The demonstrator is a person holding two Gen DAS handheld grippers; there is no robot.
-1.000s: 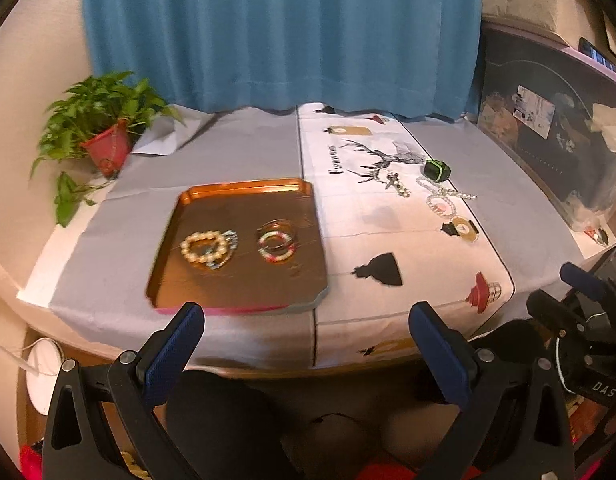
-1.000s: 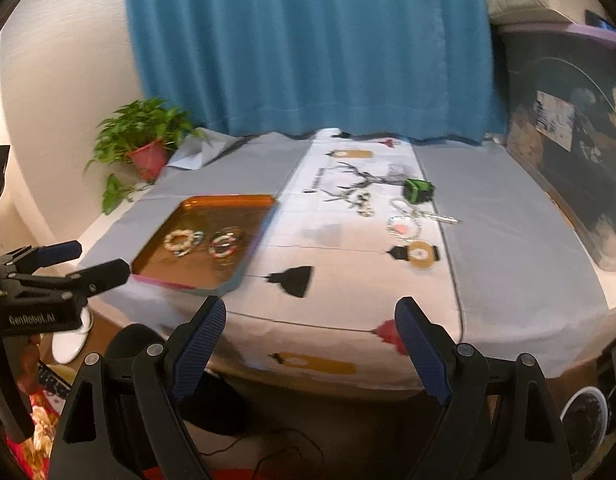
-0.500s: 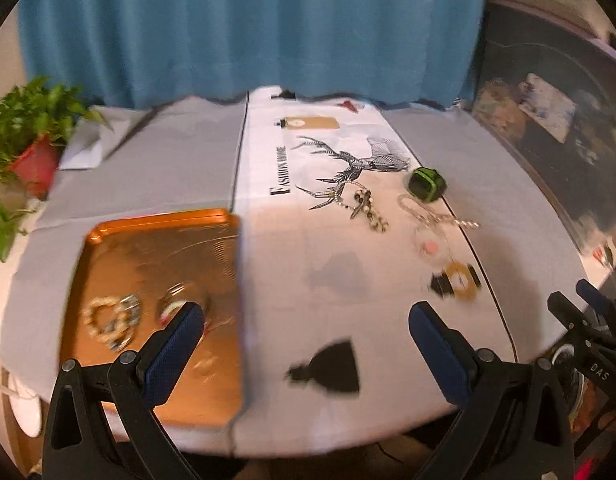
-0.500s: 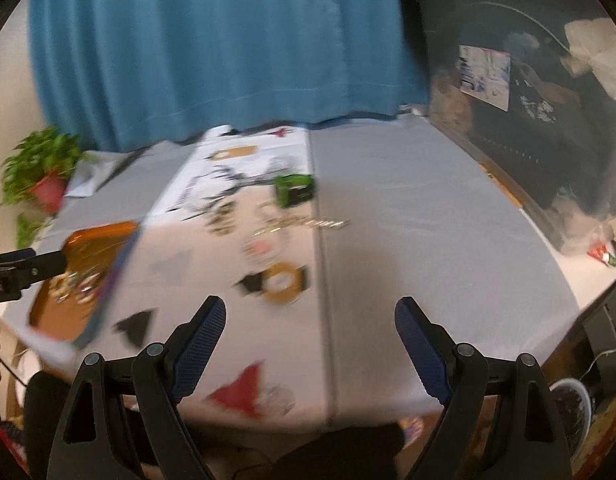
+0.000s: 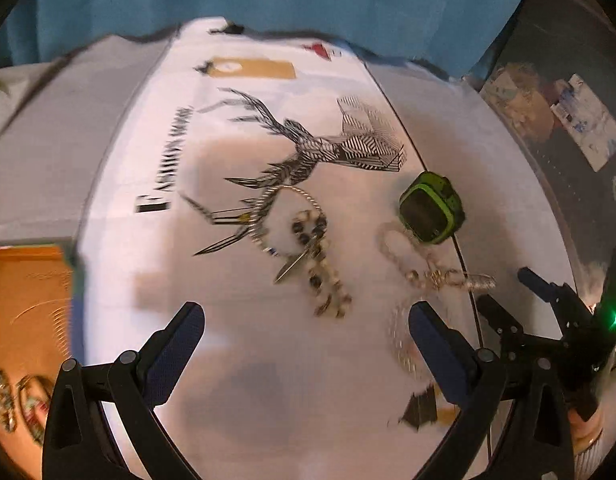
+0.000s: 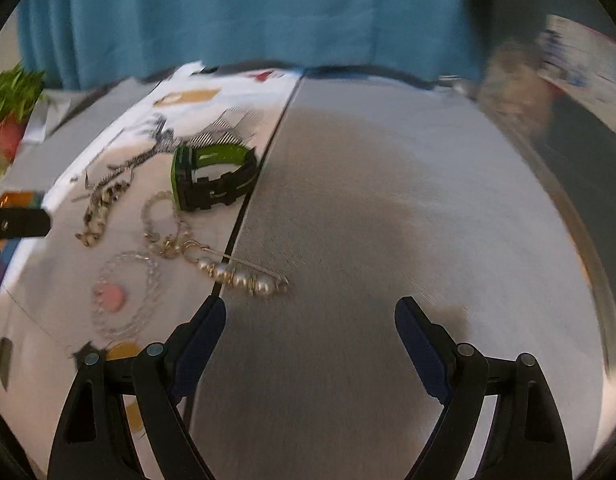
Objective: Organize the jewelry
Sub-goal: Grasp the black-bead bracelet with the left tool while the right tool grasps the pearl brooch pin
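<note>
**A:** ok so what's going on with the jewelry right now?

**B:** Most of it is sitting loose on the white printed runner (image 5: 236, 320) covering the middle of the surface. In the left view, the left tongs (image 5: 306, 326) are hanging over it with the fingers spread wide and nothing between them. Just beyond the tips a beaded piece with a silver ring (image 5: 304, 240) is lying on the deer print. The green watch (image 5: 430, 212) is resting further right, near the runner's edge.

**A:** and the right side?

**B:** The right tongs (image 6: 310, 318) are spread wide too, not gripping anything. They're hovering mostly over the grey cloth (image 6: 388, 220) beside the runner. A pearl pin (image 6: 244, 276) is lying right across the seam, just ahead of the left fingertip (image 6: 212, 312), not touching it as far as I can tell. A clear chain with a pink pendant (image 6: 112, 296) is sitting left of that, and a chain bracelet (image 6: 160, 216) is lying between the pin and the watch.

**A:** anything already sorted?

**B:** Yeah, the orange tray (image 5: 28, 300) is peeking in at the left edge of the left view, with 2 or so bracelets (image 5: 16, 400) in it, pretty blurry. Blue curtain (image 6: 248, 16) is hanging behind, and a potted plant (image 6: 8, 108) is standing at the far left corner.
</note>
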